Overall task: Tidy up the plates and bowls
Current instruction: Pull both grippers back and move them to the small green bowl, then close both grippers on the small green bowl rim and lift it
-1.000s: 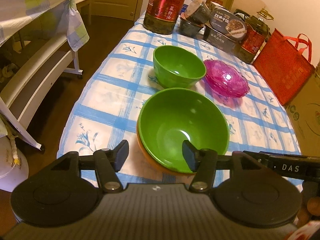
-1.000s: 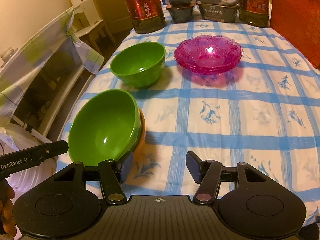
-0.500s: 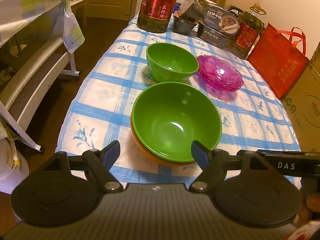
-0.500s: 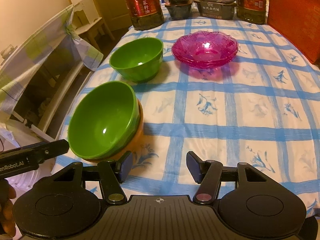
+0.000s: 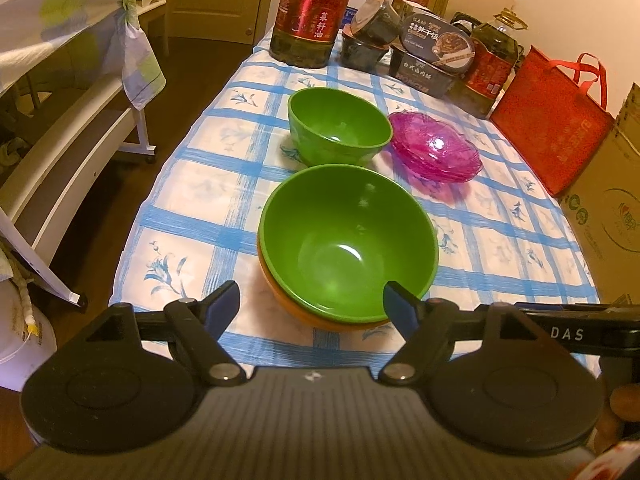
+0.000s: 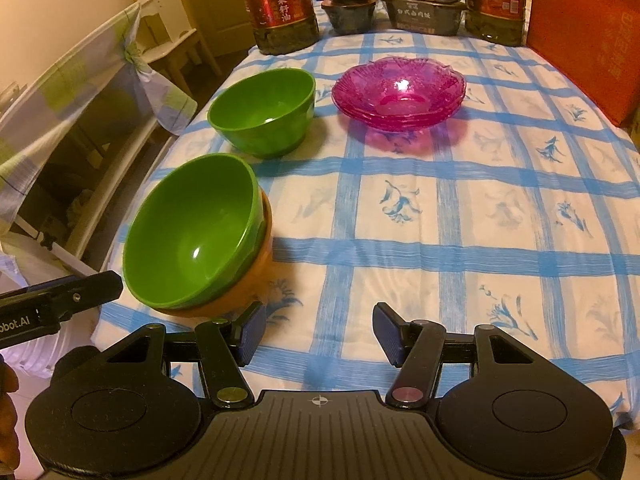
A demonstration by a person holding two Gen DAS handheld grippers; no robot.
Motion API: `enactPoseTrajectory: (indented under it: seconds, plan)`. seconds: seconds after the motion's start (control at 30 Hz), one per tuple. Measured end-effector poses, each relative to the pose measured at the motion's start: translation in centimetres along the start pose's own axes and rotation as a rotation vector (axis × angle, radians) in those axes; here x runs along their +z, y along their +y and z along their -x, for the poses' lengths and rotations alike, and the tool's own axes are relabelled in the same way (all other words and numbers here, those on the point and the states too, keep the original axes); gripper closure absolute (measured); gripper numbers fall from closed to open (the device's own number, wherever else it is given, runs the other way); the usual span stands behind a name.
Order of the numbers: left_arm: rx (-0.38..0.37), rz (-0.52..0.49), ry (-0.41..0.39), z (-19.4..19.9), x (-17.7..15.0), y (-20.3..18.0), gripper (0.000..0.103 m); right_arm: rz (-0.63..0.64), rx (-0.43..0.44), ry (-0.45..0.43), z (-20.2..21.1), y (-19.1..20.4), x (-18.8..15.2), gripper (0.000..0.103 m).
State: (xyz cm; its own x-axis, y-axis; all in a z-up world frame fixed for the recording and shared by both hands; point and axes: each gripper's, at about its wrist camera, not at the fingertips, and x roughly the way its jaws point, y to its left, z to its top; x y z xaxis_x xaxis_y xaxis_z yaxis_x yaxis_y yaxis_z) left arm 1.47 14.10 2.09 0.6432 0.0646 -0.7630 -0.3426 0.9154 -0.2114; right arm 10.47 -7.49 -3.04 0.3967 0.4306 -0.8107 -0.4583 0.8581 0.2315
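Both grippers — left (image 5: 312, 300), right (image 6: 318, 334) — fingers wide, empty. Nearest on the worktop (image 6: 440, 220): green bowl (image 5: 348, 240) nested in orange bowl (image 5: 304, 310); beyond, second green bowl (image 5: 340, 128) apparently still unstacked — pink plates (image 6: 400, 94) already piled

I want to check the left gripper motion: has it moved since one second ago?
Yes. The left gripper has drawn back from the nested green bowl, and it has opened wider; the checked tablecloth shows more around the bowl.
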Motion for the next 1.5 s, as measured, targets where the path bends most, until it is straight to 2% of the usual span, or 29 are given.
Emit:
enactPoseTrajectory:
  seconds: [0.3, 0.67, 1.03, 1.4, 1.5]
  plan:
    - [-0.024, -0.017, -0.015, 0.3, 2.0, -0.1, 0.027, -0.038, 0.008, -0.025, 0.4, -0.8, 1.3, 0.044]
    - [-0.037, 0.009, -0.008, -1.6, 7.1, 1.6, 0.027, -0.046, 0.041, -0.067, -0.3, -1.0, 6.9, 0.044]
    - [-0.028, 0.008, 0.035, -8.5, 13.6, 3.1, 0.027, -0.059, 0.09, -0.074, -5.5, -0.9, 13.4, 0.044]
    - [-0.038, -0.021, 0.073, -17.2, 18.2, 3.2, 0.04, -0.099, 0.109, -0.041, -12.7, -1.5, 19.1, 0.045]
    - [-0.037, -0.025, 0.086, -19.1, 18.9, 3.4, 0.045, -0.117, 0.12, -0.014, -14.6, -1.7, 19.9, 0.053]
